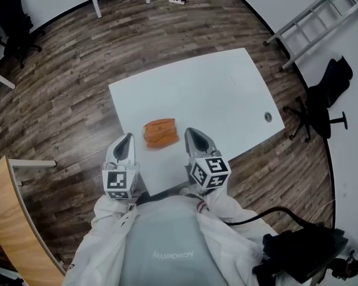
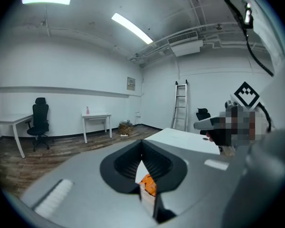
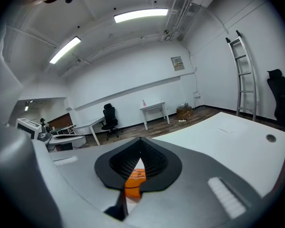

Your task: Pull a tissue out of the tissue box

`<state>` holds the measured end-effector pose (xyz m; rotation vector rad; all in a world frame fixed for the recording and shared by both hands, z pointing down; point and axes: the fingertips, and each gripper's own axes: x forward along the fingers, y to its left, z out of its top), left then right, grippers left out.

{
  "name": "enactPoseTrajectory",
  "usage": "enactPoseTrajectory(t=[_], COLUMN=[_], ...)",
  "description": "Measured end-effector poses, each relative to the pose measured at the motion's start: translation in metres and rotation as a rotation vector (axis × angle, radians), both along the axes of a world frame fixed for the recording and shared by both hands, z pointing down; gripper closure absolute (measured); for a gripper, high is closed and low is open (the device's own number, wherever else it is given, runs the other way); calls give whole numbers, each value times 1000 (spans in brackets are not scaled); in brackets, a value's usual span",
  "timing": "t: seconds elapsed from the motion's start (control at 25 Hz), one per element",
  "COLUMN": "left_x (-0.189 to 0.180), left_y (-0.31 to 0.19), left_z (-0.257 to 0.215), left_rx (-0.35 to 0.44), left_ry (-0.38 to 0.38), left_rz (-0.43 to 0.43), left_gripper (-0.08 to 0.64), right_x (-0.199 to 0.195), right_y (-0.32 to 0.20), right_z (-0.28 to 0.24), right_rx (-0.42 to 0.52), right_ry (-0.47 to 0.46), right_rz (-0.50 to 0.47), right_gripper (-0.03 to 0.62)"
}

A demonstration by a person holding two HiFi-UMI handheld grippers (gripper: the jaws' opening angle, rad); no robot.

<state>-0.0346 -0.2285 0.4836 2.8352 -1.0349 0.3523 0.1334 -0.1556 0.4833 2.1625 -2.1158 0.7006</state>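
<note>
An orange tissue pack (image 1: 160, 133) lies on the white table (image 1: 227, 88), near its front edge. My left gripper (image 1: 127, 138) hangs just left of the pack and my right gripper (image 1: 191, 132) just right of it; both are short of the pack and touch nothing. Both are shut, with nothing between their jaws. In the left gripper view the closed jaw tips meet at my left gripper (image 2: 142, 144), and the orange pack (image 2: 149, 185) shows below them. The right gripper view has the same layout: my right gripper (image 3: 140, 140) shut, the pack (image 3: 132, 182) beyond.
A cable hole (image 1: 268, 117) sits at the table's right end. An office chair (image 1: 326, 98) and a ladder (image 1: 315, 15) stand to the right. A wooden desk (image 1: 11, 219) is at the near left, and another chair (image 1: 13, 15) at the far left.
</note>
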Motion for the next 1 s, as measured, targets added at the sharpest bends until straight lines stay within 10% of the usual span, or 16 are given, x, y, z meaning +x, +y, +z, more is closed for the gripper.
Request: enactPoseTrajectory(t=[1.0], left_x=[26], left_y=[-15], left_z=[12], left_rx=[-67], left_ry=[50], left_rz=[4], left_gripper=[560], right_x=[7], right_y=[-21], right_z=[-6], right_rx=[-74], right_ry=[76], right_rz=[-61], right_gripper=[591])
